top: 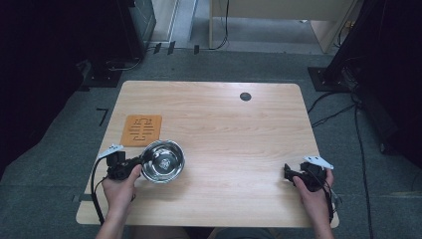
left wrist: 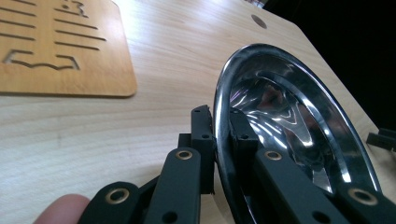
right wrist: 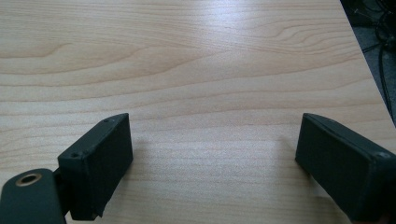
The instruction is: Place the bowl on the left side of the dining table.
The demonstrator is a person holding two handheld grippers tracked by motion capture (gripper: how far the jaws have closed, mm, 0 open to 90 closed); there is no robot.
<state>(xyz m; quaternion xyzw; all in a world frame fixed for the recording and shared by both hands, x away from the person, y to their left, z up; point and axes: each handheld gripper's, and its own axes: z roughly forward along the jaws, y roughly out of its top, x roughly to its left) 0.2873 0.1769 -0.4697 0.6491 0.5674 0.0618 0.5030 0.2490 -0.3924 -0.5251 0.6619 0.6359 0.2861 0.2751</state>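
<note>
A shiny steel bowl [top: 163, 161] sits at the table's front left, tilted toward the camera. My left gripper [top: 133, 166] is shut on its left rim; in the left gripper view the jaws clamp the bowl's rim [left wrist: 223, 126], one inside and one outside, with my left gripper [left wrist: 217, 140] pinching the metal. My right gripper [top: 288, 174] rests at the front right of the table, open. In the right gripper view my right gripper [right wrist: 212, 158] has its jaws wide apart over bare wood.
An orange wooden trivet [top: 142, 130] with cut-out slots lies just behind the bowl, also seen as the trivet [left wrist: 56, 46] in the left gripper view. A dark grommet [top: 245, 96] is set in the table's far side. The wooden table [top: 229, 134] stands on grey floor with cables around.
</note>
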